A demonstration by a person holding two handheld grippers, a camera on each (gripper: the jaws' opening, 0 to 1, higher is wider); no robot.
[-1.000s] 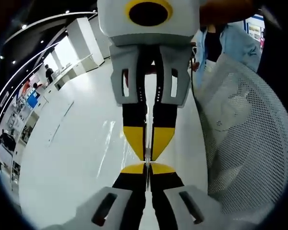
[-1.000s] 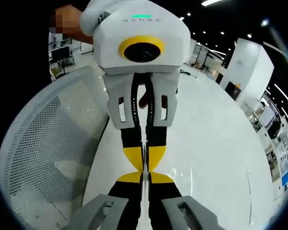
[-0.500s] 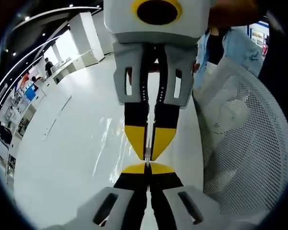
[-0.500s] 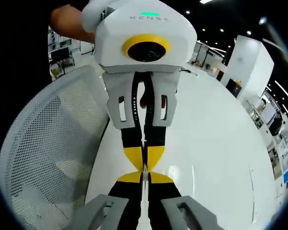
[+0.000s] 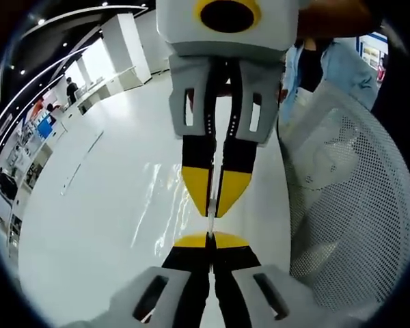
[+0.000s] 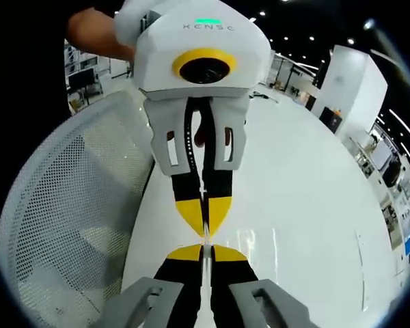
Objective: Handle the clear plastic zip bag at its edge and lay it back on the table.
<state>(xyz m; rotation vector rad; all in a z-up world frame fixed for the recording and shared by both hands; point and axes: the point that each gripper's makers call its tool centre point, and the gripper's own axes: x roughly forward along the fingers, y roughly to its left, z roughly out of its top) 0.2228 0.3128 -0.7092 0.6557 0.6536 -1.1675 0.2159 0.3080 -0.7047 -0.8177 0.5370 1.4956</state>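
The left gripper (image 5: 210,236) and right gripper (image 6: 205,247) meet tip to tip, each closed on the thin edge of the clear zip bag (image 5: 210,208) held taut between them; the white counter (image 5: 109,225) lies just beneath.

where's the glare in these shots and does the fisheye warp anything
Left gripper view: streaky ceiling-light glare on the white table, near the clear bag's thin edge; mesh chair back bulges. Right gripper view: softer glare patch beside the right gripper; table rim curves strongly.
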